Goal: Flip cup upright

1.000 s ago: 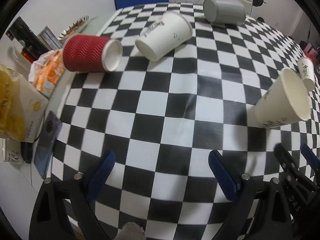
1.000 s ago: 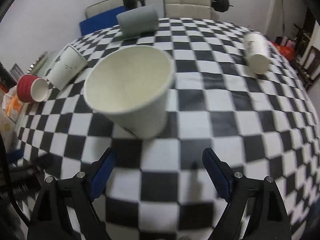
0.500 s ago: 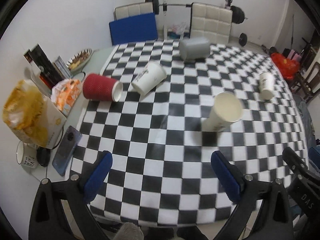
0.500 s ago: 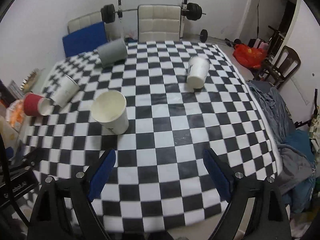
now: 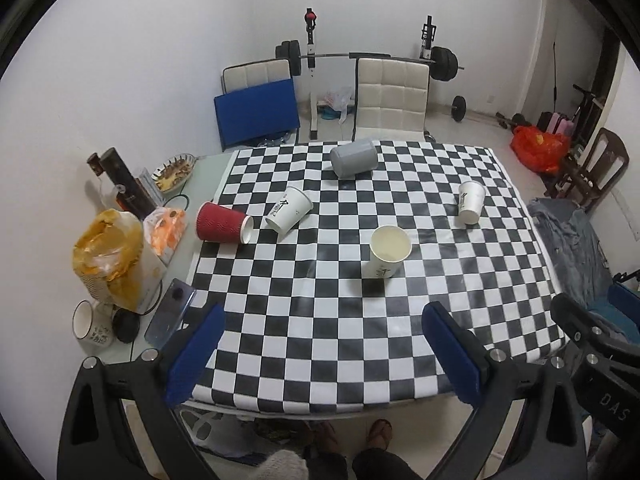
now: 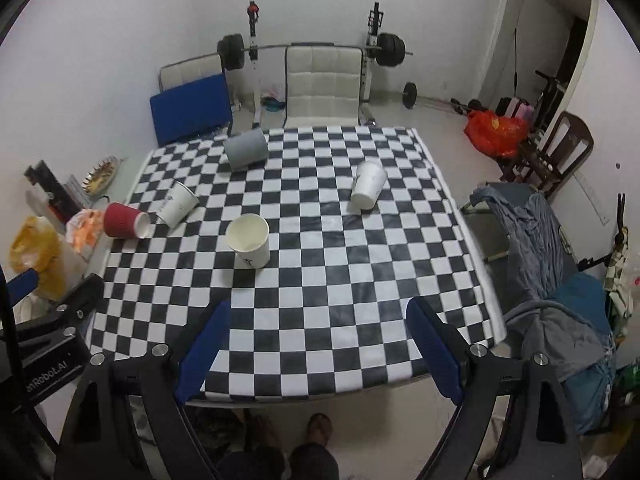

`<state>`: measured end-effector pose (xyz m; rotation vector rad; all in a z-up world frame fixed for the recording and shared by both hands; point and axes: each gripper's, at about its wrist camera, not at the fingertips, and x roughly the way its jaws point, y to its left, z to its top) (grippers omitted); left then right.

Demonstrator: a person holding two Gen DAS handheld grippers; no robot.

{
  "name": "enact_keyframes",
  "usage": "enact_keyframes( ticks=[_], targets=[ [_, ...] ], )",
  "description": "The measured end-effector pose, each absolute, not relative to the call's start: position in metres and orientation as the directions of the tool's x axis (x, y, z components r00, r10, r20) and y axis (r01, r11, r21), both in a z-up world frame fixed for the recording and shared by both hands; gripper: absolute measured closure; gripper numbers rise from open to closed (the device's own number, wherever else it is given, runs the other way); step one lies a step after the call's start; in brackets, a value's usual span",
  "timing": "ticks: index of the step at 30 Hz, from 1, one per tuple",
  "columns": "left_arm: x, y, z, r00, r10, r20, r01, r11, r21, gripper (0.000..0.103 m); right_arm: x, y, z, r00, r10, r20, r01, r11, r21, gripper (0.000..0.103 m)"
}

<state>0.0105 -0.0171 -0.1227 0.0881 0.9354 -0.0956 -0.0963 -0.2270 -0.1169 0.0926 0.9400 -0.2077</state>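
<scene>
Five cups are sitting on the checkered table (image 5: 320, 344): one white cup (image 5: 389, 251) is standing upright near centre; four are lying tipped, red cup (image 5: 224, 223) at nine o'clock, grey cup (image 5: 354, 158) at twelve; left gripper (image 5: 322, 354) and right gripper (image 6: 318, 350) are hanging released, holding nothing.

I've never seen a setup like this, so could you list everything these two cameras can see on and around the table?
upright paper cup: 1, white, standing mid-table
tipped paper cups: 2, white, lying on their sides, one left of centre, one right
red cup: 1, ribbed, on its side at the cloth's left edge
grey cup: 1, on its side at the far edge
checkered tablecloth: 1, black and white
phone: 1, dark, left of the cloth
mug: 1, white, near left corner
chairs: 2, cream, beyond the table
barbell: 1, by the wall
left gripper: blue pads, open, empty
right gripper: blue pads, open, empty
</scene>
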Motion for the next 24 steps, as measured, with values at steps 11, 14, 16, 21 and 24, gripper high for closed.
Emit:
enact_keyframes(
  ticks=[11, 14, 16, 21, 24],
  targets=[
    [-0.015, -0.01, -0.078, 0.597, -0.044, -0.801, 0.086, 0.996, 0.009, 0.002, -0.131, -0.224, -0.051, 0.604, -0.119, -0.788, 0.197, 0.98, 0.003, 0.012],
    [-0.019, -0.006, -0.066, 0.593, -0.028, -0.805, 0.065, 0.998, 0.013, 0.002, -0.135, -0.22, -0.04, 0.597, -0.111, -0.795, 0.187, 0.982, 0.004, 0.012],
    [-0.021, -0.004, -0.059, 0.588, -0.012, -0.809, 0.048, 0.999, 0.02, 0.002, -0.138, -0.218, -0.034, 0.593, -0.106, -0.798, 0.183, 0.983, 0.005, 0.012],
    [-0.022, -0.002, -0.052, 0.579, 0.005, -0.815, 0.037, 0.999, 0.032, 0.002, -0.14, -0.215, -0.024, 0.585, -0.104, -0.804, 0.179, 0.984, 0.002, 0.012],
    [-0.022, 0.0, -0.049, 0.58, 0.011, -0.815, 0.032, 0.999, 0.036, 0.002, -0.14, -0.213, -0.02, 0.576, -0.107, -0.81, 0.175, 0.985, -0.006, 0.012]
  ],
)
